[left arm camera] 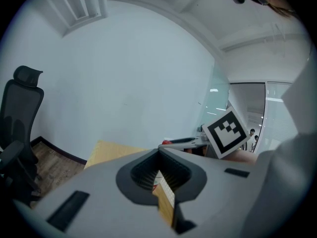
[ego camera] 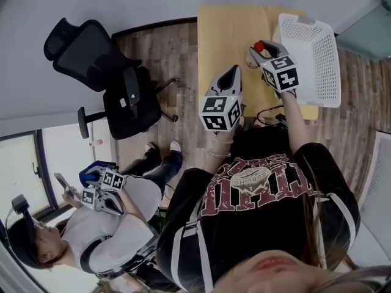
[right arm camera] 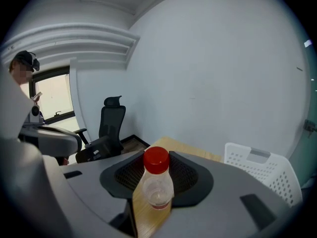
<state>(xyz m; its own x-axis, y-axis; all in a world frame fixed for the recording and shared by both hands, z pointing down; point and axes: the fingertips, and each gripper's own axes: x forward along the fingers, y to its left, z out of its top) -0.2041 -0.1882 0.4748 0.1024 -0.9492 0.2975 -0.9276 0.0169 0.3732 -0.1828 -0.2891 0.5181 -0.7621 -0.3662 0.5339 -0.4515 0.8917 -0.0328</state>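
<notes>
A small clear bottle with a red cap [right arm camera: 157, 180] stands upright on the light wooden table [right arm camera: 148, 217], between the jaws of my right gripper [right arm camera: 152, 195], which is shut on it. From the head view the red cap [ego camera: 259, 46] shows at that gripper's tip [ego camera: 264, 52], beside the white basket. My left gripper [ego camera: 227, 81] hovers over the table's near left part, jaws nearly together with nothing between them [left arm camera: 162, 187]. In the left gripper view the right gripper's marker cube [left arm camera: 225, 132] and the red cap [left arm camera: 167, 143] lie just ahead.
A white perforated basket [ego camera: 313, 57] rests on the table's right end [right arm camera: 262, 170]. A black office chair [ego camera: 107, 72] stands on the wood floor to the left. Another seated person holding grippers [ego camera: 101, 188] is at lower left. Cables [ego camera: 269, 116] hang at the table's near edge.
</notes>
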